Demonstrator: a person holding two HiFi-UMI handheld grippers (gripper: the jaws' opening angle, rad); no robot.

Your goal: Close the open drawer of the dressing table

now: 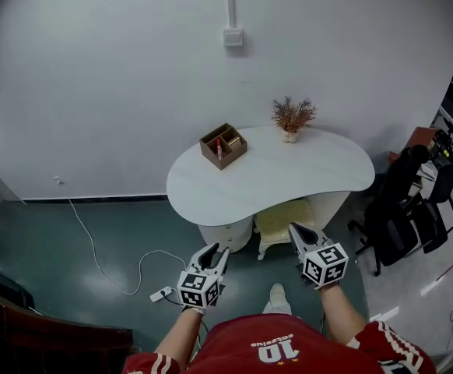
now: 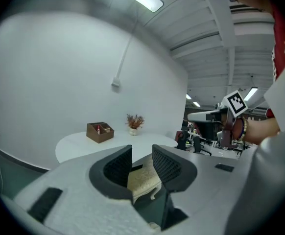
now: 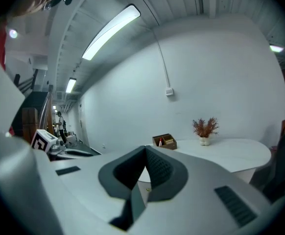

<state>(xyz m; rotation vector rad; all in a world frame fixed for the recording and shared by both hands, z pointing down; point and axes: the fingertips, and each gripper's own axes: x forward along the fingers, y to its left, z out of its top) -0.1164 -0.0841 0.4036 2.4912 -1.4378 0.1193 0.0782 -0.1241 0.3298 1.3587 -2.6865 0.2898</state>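
Left claw (image 1: 217,252) gapes empty, right claw (image 1: 295,228) is pinched closed, both held at six o'clock of the white table (image 1: 289,179).

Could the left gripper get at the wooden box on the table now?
Probably not yet: the left gripper hangs short of the table, apart from the wooden box; nothing blocks the way.

White kidney-shaped bench (image 1: 304,179) stood against the wall, carrying a brown wooden organiser box (image 1: 222,146) near its left rear edge and a small potted dried plant (image 1: 292,118) at the back, the two apart.
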